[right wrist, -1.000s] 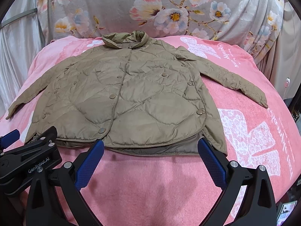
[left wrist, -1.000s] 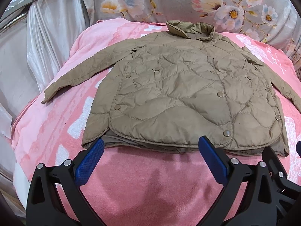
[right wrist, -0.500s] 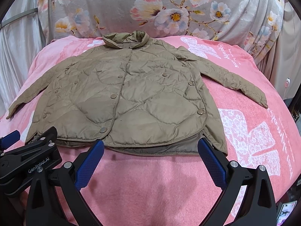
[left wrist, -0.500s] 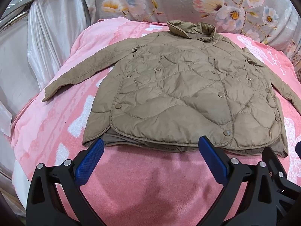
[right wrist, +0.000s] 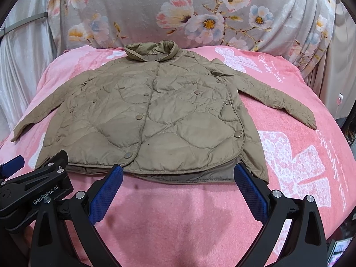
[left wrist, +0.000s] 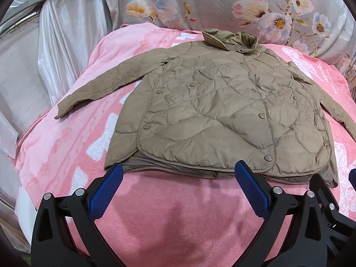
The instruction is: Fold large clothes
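Observation:
A khaki quilted jacket (left wrist: 222,115) lies flat and face up on a pink blanket (left wrist: 169,211), collar at the far side, both sleeves spread outward. It also shows in the right wrist view (right wrist: 160,120). My left gripper (left wrist: 178,180) is open and empty, its blue pads just short of the hem's left half. My right gripper (right wrist: 178,180) is open and empty, its pads at the hem's right half. The left gripper's body (right wrist: 35,191) shows at the lower left of the right wrist view.
A grey floral cloth (right wrist: 200,17) hangs behind the blanket. White curtains (left wrist: 44,55) and a metal rail stand at the left. The blanket (right wrist: 311,155) drops off at the right edge, with clutter beyond it.
Both grippers have edged slightly toward the jacket hem. Both stay open and the jacket has not moved.

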Action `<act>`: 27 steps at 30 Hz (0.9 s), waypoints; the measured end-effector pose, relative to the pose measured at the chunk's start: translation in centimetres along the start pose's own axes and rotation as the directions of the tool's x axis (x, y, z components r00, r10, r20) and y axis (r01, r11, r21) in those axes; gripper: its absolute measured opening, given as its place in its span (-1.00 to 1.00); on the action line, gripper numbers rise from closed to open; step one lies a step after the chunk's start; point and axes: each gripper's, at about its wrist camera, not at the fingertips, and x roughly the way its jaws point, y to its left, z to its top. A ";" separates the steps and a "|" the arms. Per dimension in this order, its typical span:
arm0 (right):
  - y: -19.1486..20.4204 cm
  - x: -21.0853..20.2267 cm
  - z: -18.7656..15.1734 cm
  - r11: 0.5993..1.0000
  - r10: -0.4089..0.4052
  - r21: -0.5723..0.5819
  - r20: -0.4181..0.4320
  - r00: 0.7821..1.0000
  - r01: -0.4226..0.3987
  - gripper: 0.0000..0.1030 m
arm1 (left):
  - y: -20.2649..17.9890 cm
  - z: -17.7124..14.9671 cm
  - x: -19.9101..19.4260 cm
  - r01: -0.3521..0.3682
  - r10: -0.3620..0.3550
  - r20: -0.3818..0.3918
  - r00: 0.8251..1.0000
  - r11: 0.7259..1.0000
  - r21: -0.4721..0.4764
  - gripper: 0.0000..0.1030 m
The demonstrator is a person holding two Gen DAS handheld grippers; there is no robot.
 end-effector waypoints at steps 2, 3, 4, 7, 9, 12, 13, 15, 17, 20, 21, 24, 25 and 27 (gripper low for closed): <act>0.1 -0.3 0.0 1.000 0.005 -0.002 0.006 1.000 -0.005 0.90 | 0.4 0.0 -0.3 0.002 -0.002 0.004 1.000 1.000 -0.006 0.90; 0.3 -0.6 0.0 1.000 0.007 -0.005 0.010 1.000 -0.007 0.90 | 0.6 0.1 -0.4 0.002 -0.002 0.005 1.000 1.000 -0.009 0.90; 0.4 -0.8 0.1 1.000 0.009 -0.006 0.015 1.000 -0.009 0.90 | 0.7 0.1 -0.6 0.001 -0.001 0.007 1.000 1.000 -0.012 0.90; 0.6 -1.5 0.2 1.000 0.014 -0.011 0.027 1.000 -0.014 0.90 | 1.2 0.1 -1.2 0.003 -0.002 0.016 1.000 1.000 -0.021 0.90; 0.7 -1.7 0.2 1.000 0.016 -0.013 0.032 0.999 -0.016 0.90 | 1.4 0.0 -1.5 0.003 -0.002 0.021 1.000 1.000 -0.026 0.90; 0.8 -2.1 0.1 1.000 0.020 -0.015 0.036 0.999 -0.019 0.90 | 1.7 -0.1 -1.9 0.002 -0.001 0.025 1.000 1.000 -0.031 0.90; 0.8 -2.3 0.1 1.000 0.022 -0.016 0.038 0.999 -0.021 0.90 | 1.8 -0.2 -2.1 0.001 0.000 0.027 1.000 0.999 -0.033 0.90; 0.9 -2.5 0.0 1.000 0.025 -0.016 0.041 0.999 -0.024 0.90 | 1.9 -0.2 -2.3 -0.001 0.002 0.029 1.000 0.999 -0.035 0.90; 0.9 -2.7 -0.1 0.999 0.028 -0.017 0.044 0.999 -0.027 0.90 | 2.1 -0.4 -2.6 -0.003 0.004 0.032 0.999 0.999 -0.037 0.90; 0.9 -3.1 -0.2 0.999 0.032 -0.019 0.050 0.998 -0.032 0.90 | 2.3 -0.5 -3.0 -0.005 0.007 0.036 0.999 0.999 -0.039 0.90; 1.0 -3.3 -0.3 0.999 0.035 -0.019 0.053 0.998 -0.034 0.90 | 2.3 -0.6 -3.1 -0.006 0.007 0.038 0.999 0.999 -0.040 0.90; 0.9 -3.6 -0.4 0.999 0.035 -0.021 0.057 0.998 -0.034 0.90 | 2.5 -0.8 -3.5 -0.005 0.007 0.042 0.999 0.999 -0.040 0.90; 0.9 -3.6 -0.4 0.999 0.036 -0.022 0.058 0.998 -0.035 0.90 | 2.5 -0.8 -3.6 -0.005 0.007 0.042 0.999 0.999 -0.040 0.90; 0.9 -3.7 -0.4 0.999 0.037 -0.022 0.059 0.998 -0.036 0.90 | 2.6 -0.9 -3.7 -0.006 0.008 0.045 0.999 0.999 -0.040 0.90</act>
